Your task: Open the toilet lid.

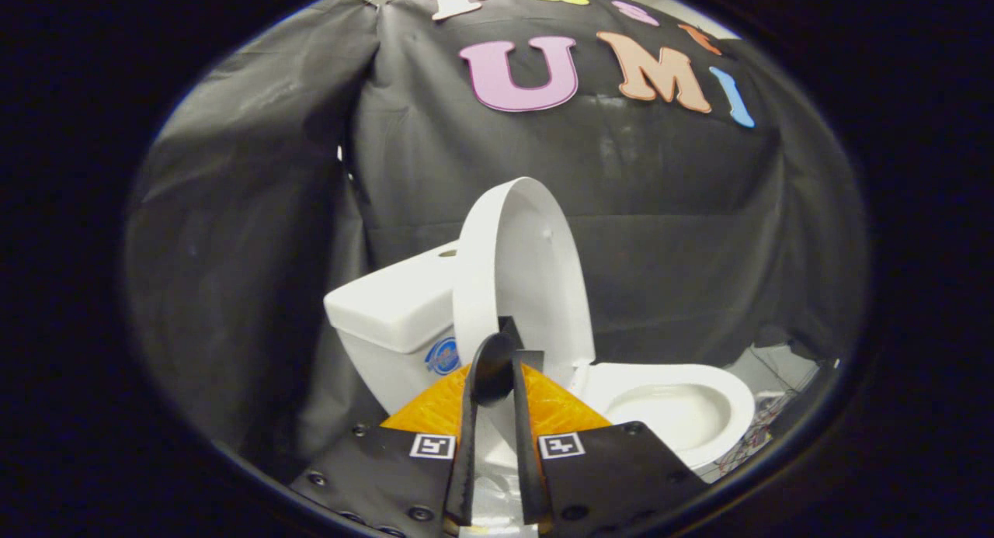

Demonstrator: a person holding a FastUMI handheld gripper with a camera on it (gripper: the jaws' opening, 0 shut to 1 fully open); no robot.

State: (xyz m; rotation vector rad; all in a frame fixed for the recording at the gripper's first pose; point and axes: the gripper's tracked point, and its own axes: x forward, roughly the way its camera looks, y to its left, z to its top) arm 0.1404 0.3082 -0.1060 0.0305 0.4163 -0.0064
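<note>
The white toilet lid [532, 266] stands raised, nearly upright, with its inner face turned towards the bowl [734, 402]. The seat ring and the white bowl lie exposed below it, just ahead of my fingers on the right. My gripper [509, 358] is narrowly closed over the lid's near rim. One finger lies on the outer side and the other on the inner side, and a strip of white lid shows between them. The fingertips [491, 367] reach partway up the rim.
The white tank [388, 305] stands behind the lid on the left, with a flush button on top and a blue sticker on its side. Black cloth walls close in behind and to the left. Some thin cables lie on the floor beyond the bowl.
</note>
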